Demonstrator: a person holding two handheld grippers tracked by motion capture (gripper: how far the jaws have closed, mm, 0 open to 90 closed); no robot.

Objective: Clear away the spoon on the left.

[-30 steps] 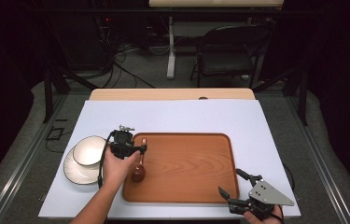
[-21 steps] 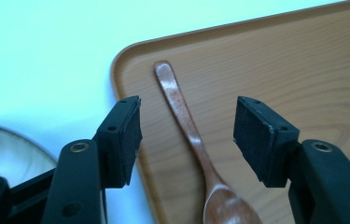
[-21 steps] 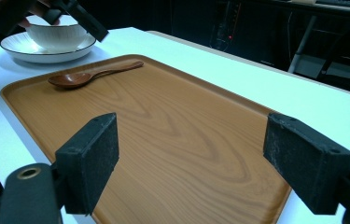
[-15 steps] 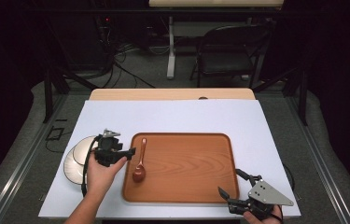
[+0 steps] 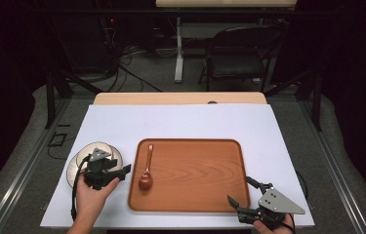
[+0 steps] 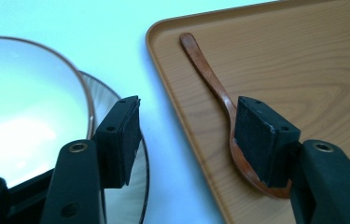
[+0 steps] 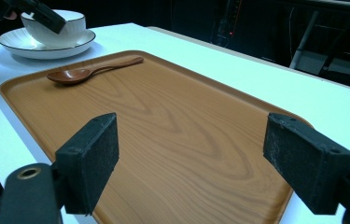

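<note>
The wooden spoon point(image 5: 146, 168) lies flat in the left part of the wooden tray point(image 5: 200, 195), its bowl toward the near side and its handle pointing away to the far side; nothing holds it. In the left gripper view the spoon point(image 6: 219, 100) runs along the tray point(image 6: 303, 65) close to the rim, its bowl partly hidden behind one jaw. In the right gripper view the spoon point(image 7: 88, 71) rests near the tray's point(image 7: 177, 135) far corner.

The left gripper point(image 5: 106, 171) hovers just left of the tray, over the near right edge of the dishes, held in the person's left hand point(image 5: 91, 197). Its jaws stand open with nothing between them, pointing toward the spoon but apart from it.

To the left of the tray sits a white bowl point(image 5: 92, 155) on a saucer point(image 5: 73, 168), both on the white tabletop point(image 5: 180, 122). The left gripper view shows the bowl point(image 6: 28, 107) with a brown rim and the striped saucer point(image 6: 137, 163) beneath it.

The right gripper point(image 5: 249, 202) rests at the near right corner of the tray, well apart from the spoon. Its jaws are wide open and empty, aimed across the tray.
</note>
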